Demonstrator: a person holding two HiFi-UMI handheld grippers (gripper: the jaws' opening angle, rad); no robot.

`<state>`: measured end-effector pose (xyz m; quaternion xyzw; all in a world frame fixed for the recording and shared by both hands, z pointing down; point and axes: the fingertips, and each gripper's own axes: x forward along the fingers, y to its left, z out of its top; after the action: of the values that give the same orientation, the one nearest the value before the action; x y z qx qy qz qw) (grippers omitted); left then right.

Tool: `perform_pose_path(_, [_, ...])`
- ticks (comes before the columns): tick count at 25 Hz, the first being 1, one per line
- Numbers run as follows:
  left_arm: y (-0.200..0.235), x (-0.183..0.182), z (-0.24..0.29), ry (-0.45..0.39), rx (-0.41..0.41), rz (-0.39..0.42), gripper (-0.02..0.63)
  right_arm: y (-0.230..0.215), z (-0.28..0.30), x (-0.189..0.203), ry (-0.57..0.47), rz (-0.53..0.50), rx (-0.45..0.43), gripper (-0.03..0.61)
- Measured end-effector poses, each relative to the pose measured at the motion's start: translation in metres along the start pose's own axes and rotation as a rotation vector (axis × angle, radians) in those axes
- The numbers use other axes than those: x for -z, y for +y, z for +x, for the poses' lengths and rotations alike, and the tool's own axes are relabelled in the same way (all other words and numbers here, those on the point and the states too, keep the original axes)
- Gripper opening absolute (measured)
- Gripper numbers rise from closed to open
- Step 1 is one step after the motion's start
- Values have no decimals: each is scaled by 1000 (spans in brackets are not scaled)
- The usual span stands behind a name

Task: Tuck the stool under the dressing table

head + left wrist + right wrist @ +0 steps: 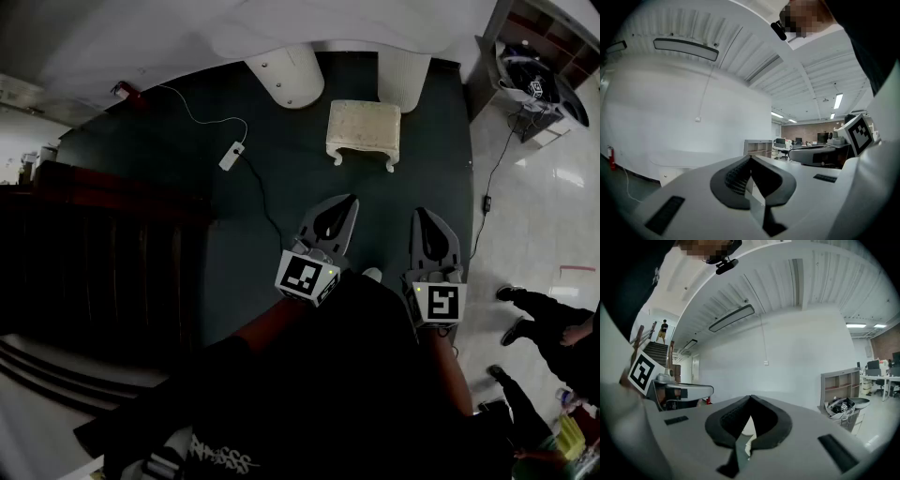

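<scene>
Stool (364,131) stands on the floor (187,169), out in the open. Bench (286,75) is just beyond stool; stool not yet under it. Your L claw (345,204) and R claw (424,217) hang well short of stool, both closed, empty: nothing gripped yet. Approach req'd first.

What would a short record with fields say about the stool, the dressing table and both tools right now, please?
dressing table: white, at the far edge of the dark floor
stool: upright in front of it, not tucked under
left tool: shut, empty, short of the stool
right tool: shut, empty, beside the left tool
power strip: on the floor, left of stool
</scene>
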<state>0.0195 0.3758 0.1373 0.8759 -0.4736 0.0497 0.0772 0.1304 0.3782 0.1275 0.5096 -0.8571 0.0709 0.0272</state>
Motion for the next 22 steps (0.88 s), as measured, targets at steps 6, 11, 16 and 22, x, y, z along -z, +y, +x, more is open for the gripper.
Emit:
perform_pose_path(6, [30, 11, 7, 9, -7, -23, 15, 0, 24, 3, -16, 12, 6, 37])
perform_pose_path(11, [72, 22, 14, 28, -11, -62, 15, 2, 58, 4, -6, 18, 19, 38])
perform_pose_path(16, [129, 23, 24, 36, -11, -97, 15, 18, 109, -3, 14, 30, 3, 40])
perform_pose_path(22, [205, 24, 39, 46, -27, -128, 15, 30, 181, -8, 59, -13, 10, 40])
